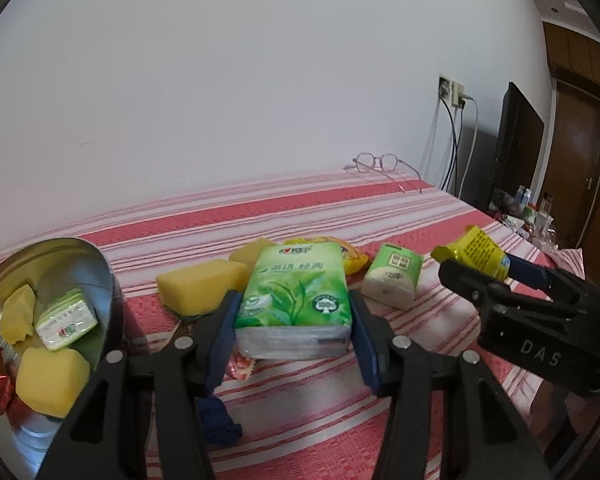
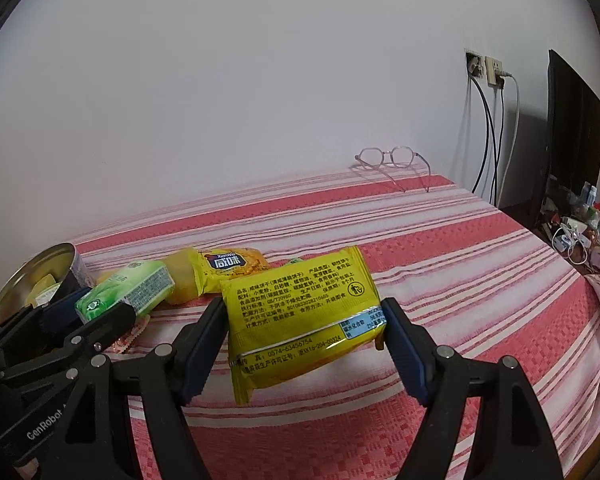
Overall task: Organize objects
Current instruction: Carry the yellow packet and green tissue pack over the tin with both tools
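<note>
Here, a soft rectangular pack of tissues in glossy green leaf-printed plastic [image 1: 294, 300] sits clamped between the blue ribbed pads of the left gripper [image 1: 294, 334], lifted above the bed, its long axis running away from the camera with the white layered end nearest. The right gripper [image 2: 304, 344] has its jaws pressed on a crinkly yellow foil biscuit packet [image 2: 300, 312], printed back upward, long axis lying roughly across the fingers and tilted up to the right. Below both spreads a woven red-and-white striped bedcover [image 2: 440, 280]. On it lie spongy yellow foam blocks [image 1: 202, 286], a second yellow packet [image 2: 230, 266] and a small green-and-white tissue pack [image 1: 394, 280]. At left a round shiny metal tin [image 1: 100, 264] holds more sponges and wrappers. Thin-rimmed spectacles [image 1: 380, 164] rest near the white wall.
</note>
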